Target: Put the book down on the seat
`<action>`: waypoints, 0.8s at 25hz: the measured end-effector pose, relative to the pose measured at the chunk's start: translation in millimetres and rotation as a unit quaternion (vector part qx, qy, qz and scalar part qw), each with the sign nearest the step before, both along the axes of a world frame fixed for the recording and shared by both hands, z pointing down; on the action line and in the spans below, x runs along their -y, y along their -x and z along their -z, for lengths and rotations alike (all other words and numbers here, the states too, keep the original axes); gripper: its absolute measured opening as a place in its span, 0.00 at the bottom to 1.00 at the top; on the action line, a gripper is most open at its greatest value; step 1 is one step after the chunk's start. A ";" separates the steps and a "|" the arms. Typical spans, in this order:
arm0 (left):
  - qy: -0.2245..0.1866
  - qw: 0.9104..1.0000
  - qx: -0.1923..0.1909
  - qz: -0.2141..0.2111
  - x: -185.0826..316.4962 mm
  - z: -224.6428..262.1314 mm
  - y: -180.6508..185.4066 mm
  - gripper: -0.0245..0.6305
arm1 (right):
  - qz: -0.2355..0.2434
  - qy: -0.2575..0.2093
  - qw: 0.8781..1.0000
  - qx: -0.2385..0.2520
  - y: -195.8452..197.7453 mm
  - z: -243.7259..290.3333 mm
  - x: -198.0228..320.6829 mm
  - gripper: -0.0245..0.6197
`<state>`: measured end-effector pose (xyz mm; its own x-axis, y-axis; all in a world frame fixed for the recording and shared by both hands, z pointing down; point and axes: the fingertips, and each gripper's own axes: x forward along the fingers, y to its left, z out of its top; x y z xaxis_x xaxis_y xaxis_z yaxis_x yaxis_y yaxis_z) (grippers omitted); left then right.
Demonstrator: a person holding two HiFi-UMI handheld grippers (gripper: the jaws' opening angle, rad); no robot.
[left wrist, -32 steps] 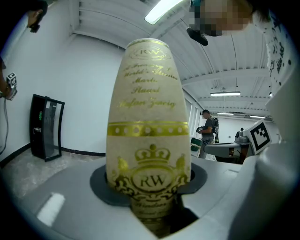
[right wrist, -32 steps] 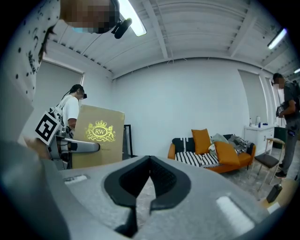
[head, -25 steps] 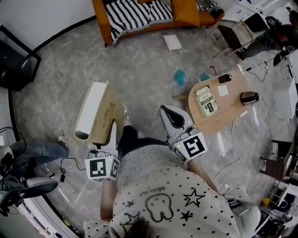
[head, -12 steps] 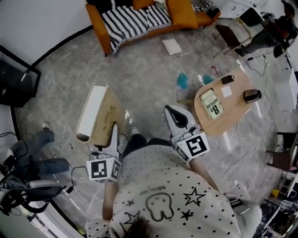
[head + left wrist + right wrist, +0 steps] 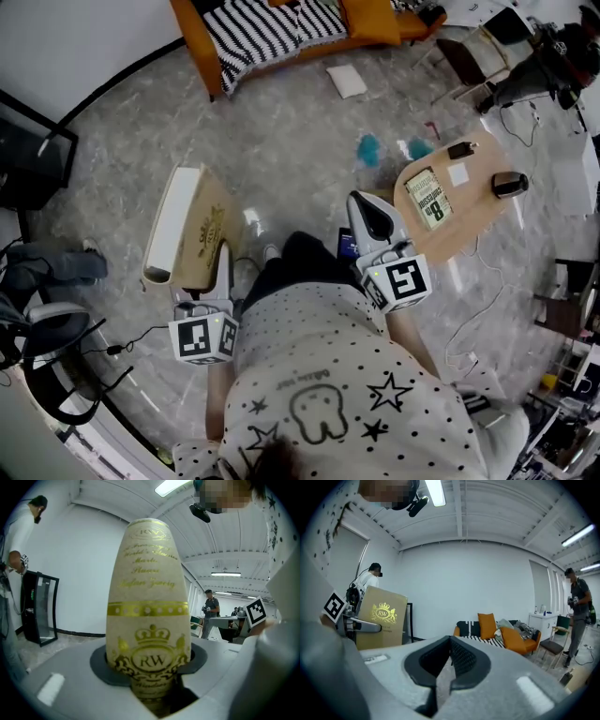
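At about 9 o'clock of the head view, out in front of the person and well above the grey floor, the book stands on edge, its white page block turned outward and its tan cover facing the person. The left gripper is clamped on its lower edge, and the left gripper view shows the cover wedged between the pads. That upright, low grip probably keeps the pages from flopping open while the book is carried, and it leaves the flat faces free to be laid down. The right gripper hangs at 3 o'clock of the book with its jaws together on nothing, so it looks like a spare hand. The likely seat is the orange sofa at 12 o'clock, well apart from the book, with a black-and-white striped throw and an orange cushion on it. Gold print on the cover reads "RW" inside a crest under a crown, above it run script lines too warped to read, and the word below the crest is partly hidden by the gripper. At 2 o'clock a round wooden table carries a second book showing a large "8", and its other lettering is too small to read.
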<state>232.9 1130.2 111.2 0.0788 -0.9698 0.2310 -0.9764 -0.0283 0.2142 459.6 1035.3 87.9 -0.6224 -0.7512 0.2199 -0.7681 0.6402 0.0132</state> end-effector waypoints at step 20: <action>-0.005 0.999 -0.011 0.044 89.2 -1.1 0.6 0.39 | 0.071 0.011 0.997 0.002 30.0 -7.8 97.0 0.04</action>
<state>232.3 1041.0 112.3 -0.0024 -0.9752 0.2213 -0.9703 0.0558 0.2355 429.6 938.4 95.7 -0.7223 -0.6512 0.2330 -0.6704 0.7420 -0.0044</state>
